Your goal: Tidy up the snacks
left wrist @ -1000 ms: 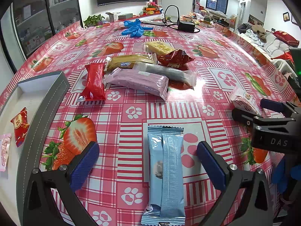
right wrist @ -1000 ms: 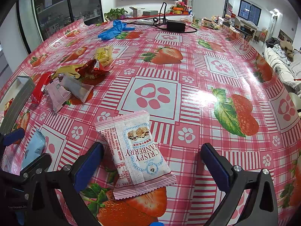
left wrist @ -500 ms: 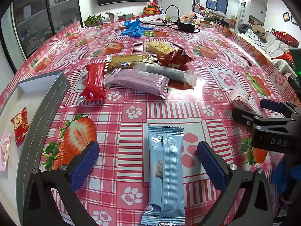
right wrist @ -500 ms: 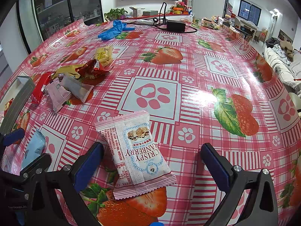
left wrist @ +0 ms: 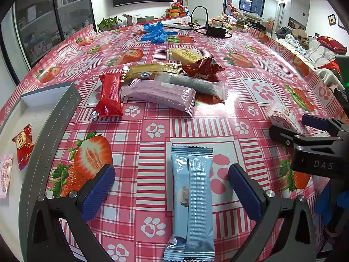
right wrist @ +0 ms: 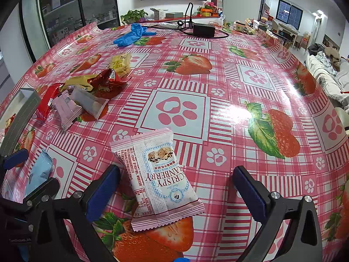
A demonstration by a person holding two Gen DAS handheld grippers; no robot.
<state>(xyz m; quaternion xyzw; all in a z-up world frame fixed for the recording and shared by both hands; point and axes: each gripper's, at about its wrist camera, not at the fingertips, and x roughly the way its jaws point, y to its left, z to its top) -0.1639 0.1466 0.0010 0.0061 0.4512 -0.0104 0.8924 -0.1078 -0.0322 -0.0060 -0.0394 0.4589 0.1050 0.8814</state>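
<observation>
The left tongs (left wrist: 171, 187) stand wide apart and grip nothing; the light blue packet (left wrist: 192, 203) lies flat on the bench (left wrist: 218, 131) between their blue pads, touching neither. The right tongs (right wrist: 175, 187) are equally wide and empty, with the pink-and-white cranberry crisp packet (right wrist: 159, 179) lying between them, nearer the left pad. Beyond the blue packet sits a cluster of snacks: a red packet (left wrist: 109, 95), a lilac bar (left wrist: 159, 93), a grey bar (left wrist: 192, 84), a gold bar (left wrist: 152, 71), a crinkled red wrapper (left wrist: 202, 67) and a yellow packet (left wrist: 185, 54). To the blue packet's left, a grey-rimmed tray (left wrist: 50, 131) holds a small red sachet (left wrist: 23, 146) and a pink one (left wrist: 4, 179).
</observation>
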